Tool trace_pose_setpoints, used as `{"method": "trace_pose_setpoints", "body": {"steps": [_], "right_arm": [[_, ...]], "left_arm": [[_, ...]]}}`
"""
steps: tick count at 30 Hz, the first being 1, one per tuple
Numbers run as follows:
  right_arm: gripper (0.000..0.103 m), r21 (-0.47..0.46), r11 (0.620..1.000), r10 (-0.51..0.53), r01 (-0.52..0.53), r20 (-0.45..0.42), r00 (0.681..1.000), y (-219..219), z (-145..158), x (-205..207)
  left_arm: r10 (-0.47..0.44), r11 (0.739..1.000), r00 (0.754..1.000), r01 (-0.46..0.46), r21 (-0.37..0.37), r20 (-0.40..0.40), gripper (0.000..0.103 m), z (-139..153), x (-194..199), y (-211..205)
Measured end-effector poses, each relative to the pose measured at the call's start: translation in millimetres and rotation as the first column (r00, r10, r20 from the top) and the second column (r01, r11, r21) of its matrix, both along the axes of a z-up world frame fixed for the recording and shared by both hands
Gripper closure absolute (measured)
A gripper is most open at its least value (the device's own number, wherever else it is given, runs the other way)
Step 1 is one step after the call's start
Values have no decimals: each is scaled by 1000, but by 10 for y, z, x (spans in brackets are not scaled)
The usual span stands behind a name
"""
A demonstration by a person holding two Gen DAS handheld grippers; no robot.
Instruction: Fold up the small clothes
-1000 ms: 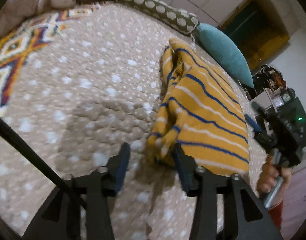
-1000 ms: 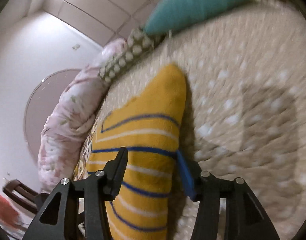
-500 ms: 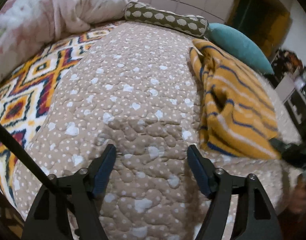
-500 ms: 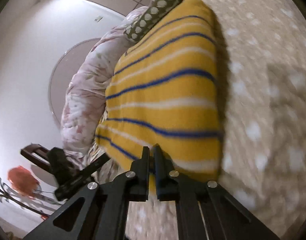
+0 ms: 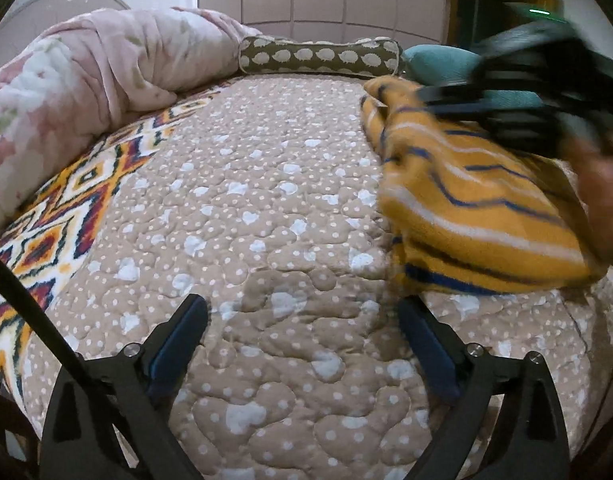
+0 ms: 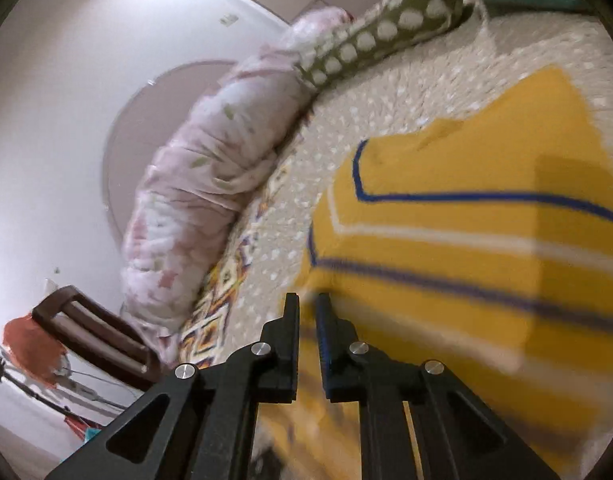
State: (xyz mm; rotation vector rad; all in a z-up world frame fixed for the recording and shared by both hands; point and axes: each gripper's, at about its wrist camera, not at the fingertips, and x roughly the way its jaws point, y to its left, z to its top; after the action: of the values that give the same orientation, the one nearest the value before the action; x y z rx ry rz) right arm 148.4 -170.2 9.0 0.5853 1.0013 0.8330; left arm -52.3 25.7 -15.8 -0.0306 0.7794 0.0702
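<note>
I am judging this as mid-fold: my right gripper (image 6: 307, 300) is pinching the shirt's (image 5: 478, 204) edge, lifting it over the quilt (image 5: 266, 208), while my left gripper (image 5: 302, 320) is hovering wide open beside it, needing next to lay the edge flat.

Lying across the bed: dotted quilt (image 5: 266, 208); patterned blanket (image 5: 66, 200) at nine o'clock; pink duvet (image 5: 86, 80) at ten; sheep bolster (image 5: 318, 56) at twelve; teal pillow (image 5: 442, 62) at one.
</note>
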Motion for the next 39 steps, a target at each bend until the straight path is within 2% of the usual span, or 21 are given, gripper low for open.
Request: {"method": "trace_pose_setpoints", "body": {"steps": [3, 8, 12, 13, 14, 16, 19, 23, 26, 28, 30, 32, 34, 35, 37, 39], "right_arm": [[101, -32, 999, -10, 9, -44, 999, 267, -158, 363], [102, -103, 991, -87, 81, -52, 995, 415, -154, 796], [102, -184, 971, -164, 152, -49, 985, 452, -212, 928], [102, -217, 964, -163, 155, -19, 986, 490, -130, 875], [93, -219, 963, -159, 158, 10, 987, 514, -47, 817], [91, -160, 979, -116, 127, 71, 991, 523, 206, 578], [90, -79, 995, -45, 53, 106, 993, 501, 382, 186], [90, -35, 994, 101, -99, 54, 993, 667, 168, -259], [90, -90, 975, 200, -201, -23, 980, 825, -221, -536], [90, -102, 968, 230, -231, -26, 973, 794, -408, -772], [91, -64, 967, 246, -246, -6, 969, 687, -389, -975], [89, -45, 959, 279, -281, -49, 959, 551, -359, -1164], [89, -87, 967, 243, -240, 25, 970, 262, -249, -1378], [87, -105, 974, 210, -202, 69, 975, 111, -178, -1464], [72, -155, 985, 100, -77, 150, 984, -239, -46, -1613], [38, -217, 972, -39, 94, 248, 968, -599, 67, -1758]], "left_arm": [[-2, 1000, 1000, 2, 0, 15, 4, -16, -22, -10], [-5, 1000, 999, 5, -5, 32, 4, -26, -35, -8], [-13, 1000, 1000, 13, -8, 25, 4, -11, -37, -2], [-20, 1000, 1000, 20, -18, 13, 4, 11, -38, 11], [-25, 999, 1000, 25, -41, 0, 4, 53, -58, 39], [-20, 995, 1000, 19, -99, -7, 4, 132, -122, 108], [5, 983, 1000, -6, -183, -3, 4, 274, -283, 225], [53, 980, 999, -49, -195, 13, 4, 486, -493, 340], [65, 982, 997, -56, -182, 48, 4, 666, -663, 382], [69, 987, 995, -58, -152, 71, 4, 753, -737, 378], [71, 993, 993, -60, -102, 99, 4, 838, -793, 337], [64, 997, 990, -58, -48, 127, 4, 913, -828, 265], [63, 998, 985, -63, -7, 163, 4, 977, -870, 183], [64, 998, 982, -65, 1, 180, 4, 1000, -874, 166], [64, 998, 973, -69, 12, 223, 0, 1051, -886, 105], [61, 997, 966, -72, 38, 253, 0, 1098, -864, 29]]}}
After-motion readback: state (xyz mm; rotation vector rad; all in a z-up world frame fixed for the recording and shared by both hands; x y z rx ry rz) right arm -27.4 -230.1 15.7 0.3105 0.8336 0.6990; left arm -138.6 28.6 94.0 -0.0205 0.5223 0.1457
